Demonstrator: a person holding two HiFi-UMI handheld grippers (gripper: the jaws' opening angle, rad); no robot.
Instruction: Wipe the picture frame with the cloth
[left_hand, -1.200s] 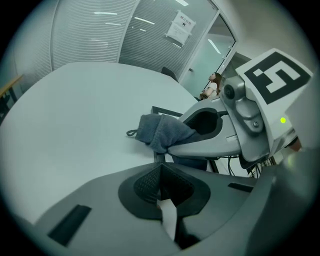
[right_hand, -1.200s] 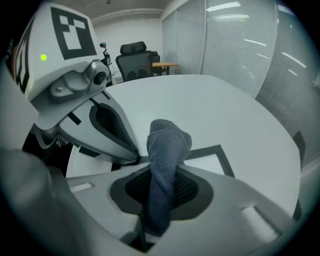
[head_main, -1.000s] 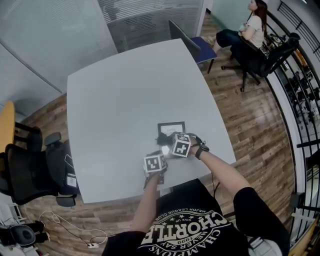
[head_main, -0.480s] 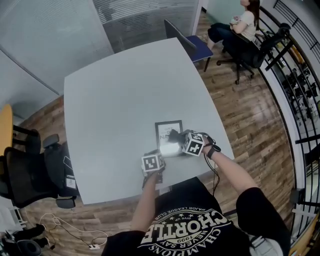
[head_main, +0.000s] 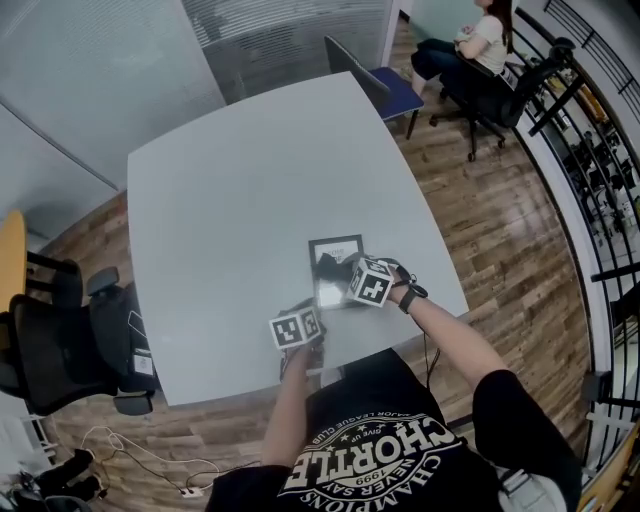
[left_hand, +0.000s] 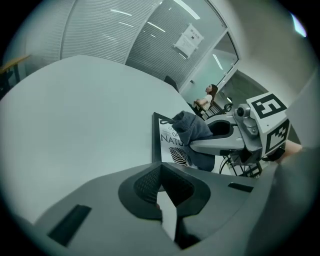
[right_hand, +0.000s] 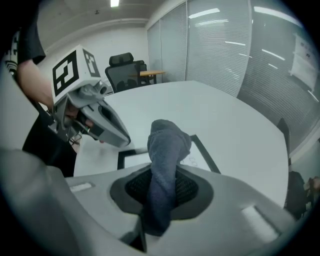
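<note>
A black picture frame (head_main: 340, 250) with a white printed sheet lies flat near the table's front edge. My right gripper (head_main: 340, 272) is shut on a bunched blue-grey cloth (right_hand: 167, 145), and the cloth rests on the frame's glass (right_hand: 135, 160). The left gripper view shows the cloth (left_hand: 192, 127) covering the frame's (left_hand: 167, 150) right part, with the right gripper (left_hand: 197, 145) behind it. My left gripper (head_main: 312, 303) is at the frame's near left corner, its jaws shut on the frame's edge (left_hand: 161, 175). In the right gripper view the left gripper (right_hand: 125, 141) touches that corner.
The pale grey table (head_main: 240, 180) stretches away beyond the frame. A blue chair (head_main: 385, 85) stands at its far edge and a black office chair (head_main: 60, 340) at its left. A seated person (head_main: 480, 45) is far back right, near a railing.
My right gripper with the cloth swung right over the frame, then came back left. The left gripper stayed at the frame's corner, drifting slightly left.
</note>
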